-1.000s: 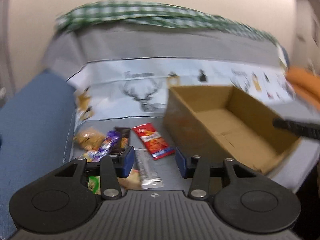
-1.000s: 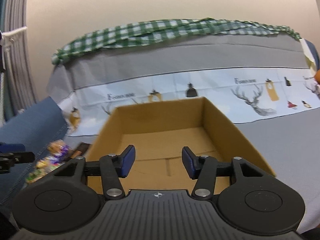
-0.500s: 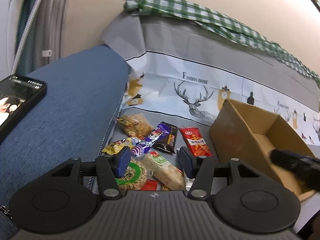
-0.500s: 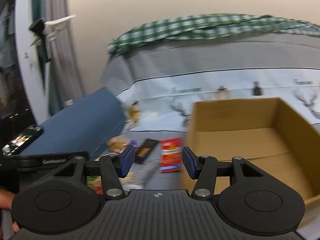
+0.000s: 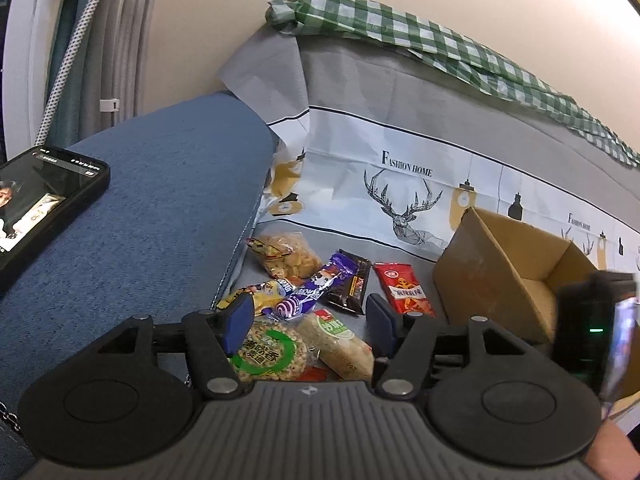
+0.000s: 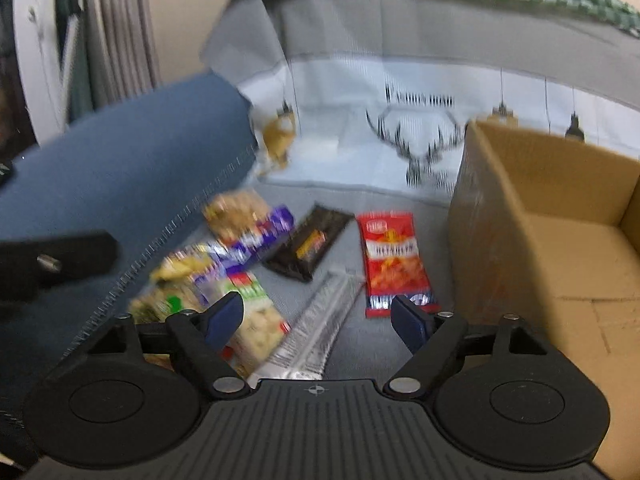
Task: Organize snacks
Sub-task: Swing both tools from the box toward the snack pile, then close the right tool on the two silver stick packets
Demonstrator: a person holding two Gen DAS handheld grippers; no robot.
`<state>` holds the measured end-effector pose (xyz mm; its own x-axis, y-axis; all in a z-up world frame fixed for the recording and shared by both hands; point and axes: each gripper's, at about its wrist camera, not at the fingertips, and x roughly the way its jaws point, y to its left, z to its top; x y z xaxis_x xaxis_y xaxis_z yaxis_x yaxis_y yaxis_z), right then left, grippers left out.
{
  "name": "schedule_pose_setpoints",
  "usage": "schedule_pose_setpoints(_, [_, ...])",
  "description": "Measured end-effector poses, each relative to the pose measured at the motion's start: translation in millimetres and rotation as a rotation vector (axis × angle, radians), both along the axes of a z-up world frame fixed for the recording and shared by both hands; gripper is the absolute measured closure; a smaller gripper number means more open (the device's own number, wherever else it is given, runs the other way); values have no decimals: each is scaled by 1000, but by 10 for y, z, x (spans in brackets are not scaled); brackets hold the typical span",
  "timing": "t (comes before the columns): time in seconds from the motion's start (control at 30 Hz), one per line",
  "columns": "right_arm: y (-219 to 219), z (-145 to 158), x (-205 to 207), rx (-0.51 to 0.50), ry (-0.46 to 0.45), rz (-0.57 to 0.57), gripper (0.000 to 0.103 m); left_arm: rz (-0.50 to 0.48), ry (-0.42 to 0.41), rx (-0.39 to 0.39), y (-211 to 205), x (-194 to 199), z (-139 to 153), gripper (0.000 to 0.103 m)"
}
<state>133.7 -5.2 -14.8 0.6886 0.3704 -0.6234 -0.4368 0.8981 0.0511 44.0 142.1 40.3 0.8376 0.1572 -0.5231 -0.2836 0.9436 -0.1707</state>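
Snack packets [image 5: 308, 300]: loose heap on grey cover, between blue cushion [image 5: 140, 216] and cardboard box [image 5: 504, 276]. Red packet [image 6: 390, 258] and silver packet [image 6: 320, 328] nearest the box. Left gripper [image 5: 307, 320], right gripper [image 6: 318, 318]: above the heap, fingers empty and opening.

A phone [image 5: 38, 204] lies on a blue cushion [image 5: 160, 216], left of the gripper; a checked cloth [image 5: 440, 48] lies far ahead.

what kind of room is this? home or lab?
Probably a home living room: snacks lie on a blue sofa draped with a deer-print cover, a phone on its armrest, curtains behind.
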Motion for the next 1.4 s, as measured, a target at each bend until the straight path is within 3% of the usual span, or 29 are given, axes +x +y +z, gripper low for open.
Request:
schedule_pose_setpoints(0.13, [56,-190,149,-55,91,-33,22,5,5,-7,24,19,-8,34])
schedule_pose_setpoints(0.2, [27,-251,178,-44,127,-40,37,4,5,-10,28,18,-11,34])
schedule_pose_setpoints(0.27, [31,-231,154,-43,127,-13,66,4,5,-8,24,17,-9,34])
schedule_pose_setpoints(0.47, [-15,-150,68,-55,140,26,77,-5,9,-6,19,11,-5,32])
schedule_pose_setpoints(0.6, [-92,88,-127,-66,121,85,79,-4,18,-6,24,12,-10,32])
schedule_pose_setpoints(0.67, [-169,212,-264,-47,121,105,103,-4,22,4,2,8,-7,32])
schedule_pose_setpoints(0.87, [-385,238,-782,-89,95,193,103,-2,41,29,-44,20,1,32])
schedule_pose_setpoints(0.97, [-478,42,-842,-71,99,196,100,12,46,20,-26,7,-6,32])
schedule_pose_setpoints(1.0, [-488,-26,-834,-68,108,194,92,11,48,19,-23,4,-8,32])
schedule_pose_setpoints(1.03, [-475,-89,-756,-52,134,166,76,8,50,24,-30,1,-8,32])
schedule_pose_setpoints(1.07, [-472,-74,-717,-15,128,151,51,6,51,30,-37,-7,-7,32])
schedule_pose_setpoints(1.17, [-447,-61,-663,47,117,131,24,4,51,50,-60,-6,-4,32])
schedule_pose_setpoints(1.27, [-337,-140,-590,40,125,109,19,2,51,57,-55,-1,-8,32])
schedule_pose_setpoints(1.4, [-214,-372,-406,-50,187,1,18,-2,59,64,-39,11,-19,32])
